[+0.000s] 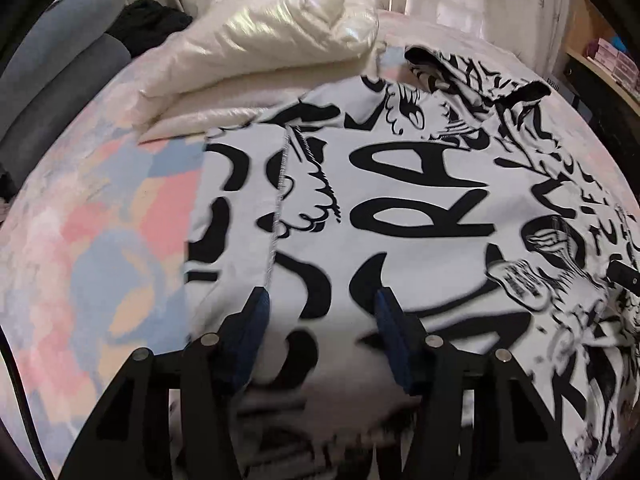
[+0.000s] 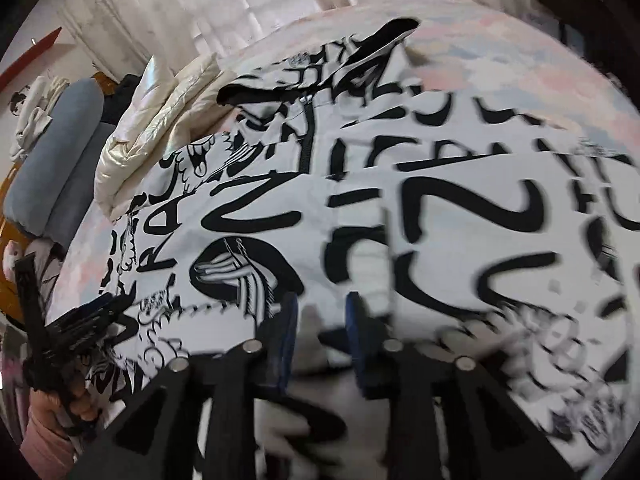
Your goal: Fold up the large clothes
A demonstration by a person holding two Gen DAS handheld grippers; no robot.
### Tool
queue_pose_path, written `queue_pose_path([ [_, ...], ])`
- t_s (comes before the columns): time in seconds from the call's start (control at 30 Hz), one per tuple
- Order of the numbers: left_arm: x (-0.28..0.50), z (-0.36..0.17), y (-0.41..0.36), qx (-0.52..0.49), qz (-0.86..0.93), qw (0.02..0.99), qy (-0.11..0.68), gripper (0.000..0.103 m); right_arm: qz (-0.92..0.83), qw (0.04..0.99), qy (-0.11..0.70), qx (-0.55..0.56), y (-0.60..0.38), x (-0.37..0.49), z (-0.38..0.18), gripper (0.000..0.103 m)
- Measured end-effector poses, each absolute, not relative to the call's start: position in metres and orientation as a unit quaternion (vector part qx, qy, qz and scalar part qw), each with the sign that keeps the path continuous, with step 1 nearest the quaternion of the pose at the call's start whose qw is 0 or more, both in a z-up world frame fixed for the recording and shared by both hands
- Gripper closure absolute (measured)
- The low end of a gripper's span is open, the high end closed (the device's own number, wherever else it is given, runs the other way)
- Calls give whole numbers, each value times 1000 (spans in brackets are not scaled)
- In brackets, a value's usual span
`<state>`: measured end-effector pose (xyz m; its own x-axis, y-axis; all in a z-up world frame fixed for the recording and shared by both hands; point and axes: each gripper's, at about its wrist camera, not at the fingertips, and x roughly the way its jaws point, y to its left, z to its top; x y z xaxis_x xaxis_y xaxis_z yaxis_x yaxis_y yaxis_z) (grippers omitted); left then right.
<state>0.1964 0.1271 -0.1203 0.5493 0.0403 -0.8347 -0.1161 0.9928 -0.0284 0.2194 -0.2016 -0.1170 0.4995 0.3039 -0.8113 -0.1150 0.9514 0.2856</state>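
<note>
A large white garment [image 1: 400, 184] printed with black letters and cartoons lies spread across the bed, collar end far from me. My left gripper [image 1: 322, 308] hovers over its near left part beside a stitched seam. Its blue-padded jaws stand apart, with cloth under and between them but not pinched. In the right wrist view the garment [image 2: 280, 200] fills the middle. My right gripper [image 2: 322, 314] has its jaws close together on a bunched fold at the near edge. The left gripper [image 2: 94, 312], held by a hand [image 2: 56, 416], rests at the garment's left edge.
The bed has a pastel pink-and-blue sheet [image 1: 100, 240]. A shiny cream padded jacket [image 1: 260, 28] lies heaped just beyond the garment. Grey-blue bolsters [image 1: 60, 60] and dark cloth [image 1: 148, 24] sit at the far left. A shelf [image 1: 608, 60] stands at the right. Curtains hang behind.
</note>
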Motion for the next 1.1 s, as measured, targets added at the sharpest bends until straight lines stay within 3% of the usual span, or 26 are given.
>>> queue_pose_path([
  [0.1,174,-104,134,-41,38,886,460,49,127,862,478,111,-210,203,-110,61],
  [0.3,112,-81,149,-6,71,886,458,29,126,857,479,144,-219,160,-103,60],
  [0.87,-36,-70,194,-78,71,877,469,27,123,883,430,138,-237,21,-54,58],
  [0.93,-47,-72,199,-98,60,876,468,22,120,886,427,137,-238,8,-54,55],
  [1.0,-57,-76,203,-118,51,874,469,20,116,889,424,131,-239,-5,-55,44],
  [1.1,-65,-86,204,-136,43,866,479,20,110,889,427,126,-244,-23,-59,41],
])
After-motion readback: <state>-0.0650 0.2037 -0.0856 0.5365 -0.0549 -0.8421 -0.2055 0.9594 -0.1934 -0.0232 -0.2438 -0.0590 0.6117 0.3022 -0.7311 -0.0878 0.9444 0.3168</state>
